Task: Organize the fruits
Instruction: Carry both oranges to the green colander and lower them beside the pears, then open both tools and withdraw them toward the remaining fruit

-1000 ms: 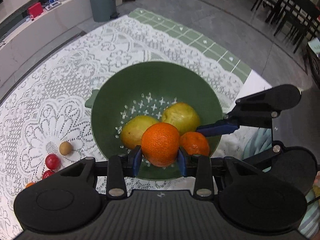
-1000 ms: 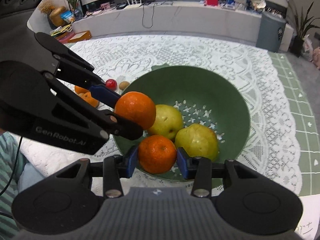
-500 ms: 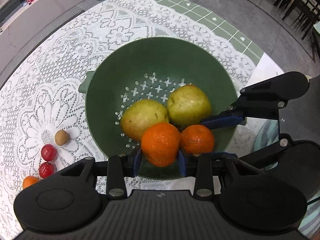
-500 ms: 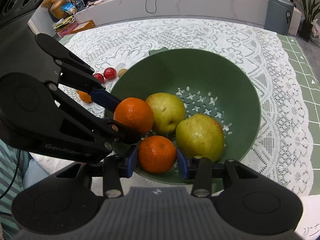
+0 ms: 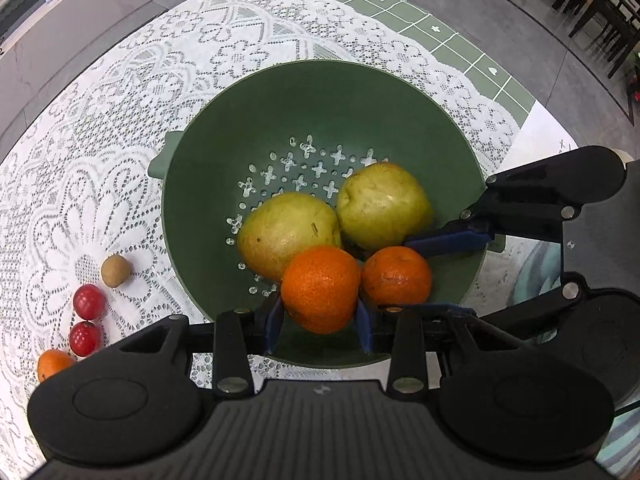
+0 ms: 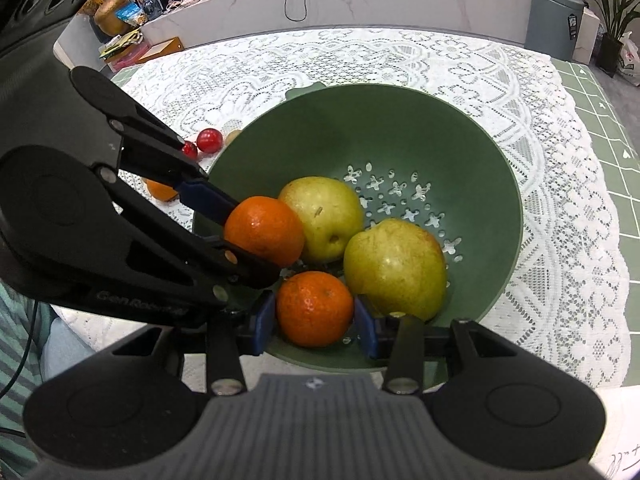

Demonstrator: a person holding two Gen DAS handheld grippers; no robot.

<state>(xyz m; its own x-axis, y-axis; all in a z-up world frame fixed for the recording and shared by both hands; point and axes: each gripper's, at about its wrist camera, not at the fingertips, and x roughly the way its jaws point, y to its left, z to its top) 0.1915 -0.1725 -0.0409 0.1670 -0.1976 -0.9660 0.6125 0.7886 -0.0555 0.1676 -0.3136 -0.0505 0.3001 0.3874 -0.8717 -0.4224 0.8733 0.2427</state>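
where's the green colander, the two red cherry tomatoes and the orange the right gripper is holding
green colander (image 5: 320,112): left wrist view, bare far inner wall.
red cherry tomatoes (image 5: 89,301): left wrist view, middle of the farther one, on the lace cloth.
orange in the right gripper (image 6: 315,309): right wrist view, middle of its peel.

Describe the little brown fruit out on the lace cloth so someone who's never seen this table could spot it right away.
Start at the big green colander on the white lace tablecloth. Just outside its rim, on the side with the small tab handle, a short row of small fruits lies on the lace. The brown fruit is the one nearest the colander: dull tan and matte, unlike the two glossy red fruits and the orange beyond it.
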